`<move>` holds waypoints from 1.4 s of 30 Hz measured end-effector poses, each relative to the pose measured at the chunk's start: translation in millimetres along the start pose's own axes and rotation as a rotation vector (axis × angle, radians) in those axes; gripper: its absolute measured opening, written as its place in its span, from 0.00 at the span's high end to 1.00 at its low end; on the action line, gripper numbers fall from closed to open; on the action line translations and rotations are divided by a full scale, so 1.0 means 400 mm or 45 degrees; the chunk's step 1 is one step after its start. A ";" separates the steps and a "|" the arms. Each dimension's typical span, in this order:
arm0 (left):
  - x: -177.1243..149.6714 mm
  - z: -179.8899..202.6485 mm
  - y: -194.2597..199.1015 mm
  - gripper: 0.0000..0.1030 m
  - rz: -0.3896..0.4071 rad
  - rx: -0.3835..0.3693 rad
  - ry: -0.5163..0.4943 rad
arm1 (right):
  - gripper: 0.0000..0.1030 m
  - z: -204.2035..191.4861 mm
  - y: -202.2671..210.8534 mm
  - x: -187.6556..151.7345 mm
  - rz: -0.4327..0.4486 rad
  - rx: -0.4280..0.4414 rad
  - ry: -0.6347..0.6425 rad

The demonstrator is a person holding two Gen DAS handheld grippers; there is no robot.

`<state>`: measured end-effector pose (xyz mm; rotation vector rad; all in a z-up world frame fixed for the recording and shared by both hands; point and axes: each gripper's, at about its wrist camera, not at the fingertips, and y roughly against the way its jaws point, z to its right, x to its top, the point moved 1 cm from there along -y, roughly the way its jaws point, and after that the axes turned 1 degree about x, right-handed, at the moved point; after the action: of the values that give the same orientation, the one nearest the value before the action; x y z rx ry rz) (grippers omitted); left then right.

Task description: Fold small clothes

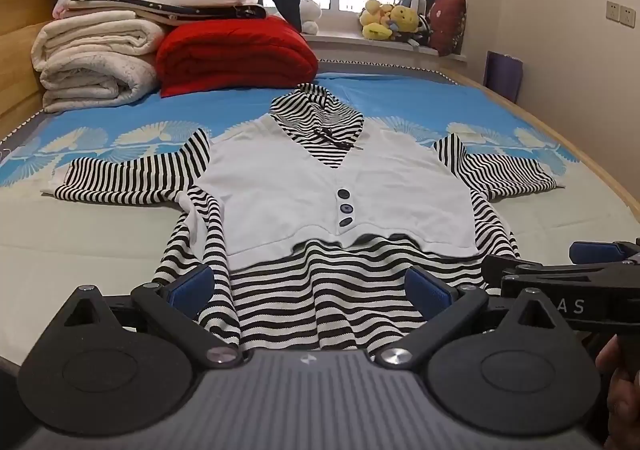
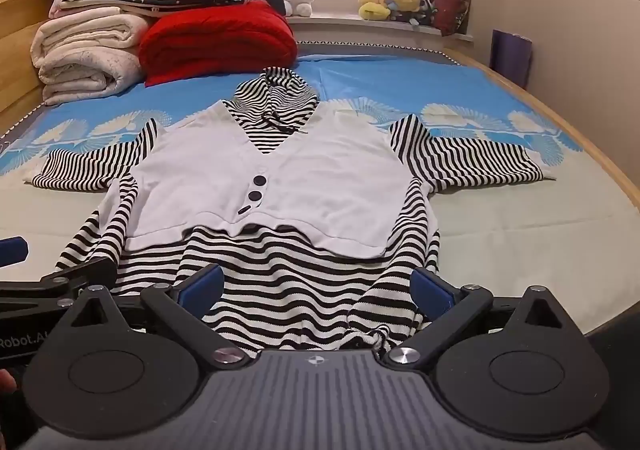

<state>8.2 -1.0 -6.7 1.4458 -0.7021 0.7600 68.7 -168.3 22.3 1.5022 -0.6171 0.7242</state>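
The top's (image 1: pixel 336 205) hem runs under the left gripper (image 1: pixel 310 286) body; the right gripper (image 1: pixel 592 278) is cut off by the frame edge. Toys (image 1: pixel 390 19) on the sill are too small to identify

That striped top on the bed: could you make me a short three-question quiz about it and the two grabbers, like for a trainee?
1. True or false: the striped hooded top lies spread flat on the bed, sleeves out to the sides.
2. How many dark buttons show on its white vest panel? A) one B) three C) five
3. Fill in: the left gripper and right gripper both have their jaws ____, hem between the fingers.

Key:
1. True.
2. B, three.
3. Open; neither has closed on the cloth.
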 end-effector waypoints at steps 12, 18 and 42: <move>-0.012 0.007 -0.006 0.01 -0.003 -0.002 0.001 | 0.04 -0.001 0.000 -0.001 0.001 -0.005 0.017; -0.009 0.000 -0.005 0.01 -0.001 -0.001 -0.001 | 0.04 0.002 -0.004 -0.001 0.009 -0.006 0.017; -0.012 -0.013 -0.039 0.01 -0.033 0.055 -0.021 | 0.33 0.017 -0.002 0.002 0.062 -0.027 -0.063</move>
<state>17.7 4.2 -19.9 1.4989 -0.6819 0.7475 70.4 -175.1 22.5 1.4934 -0.6991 0.7175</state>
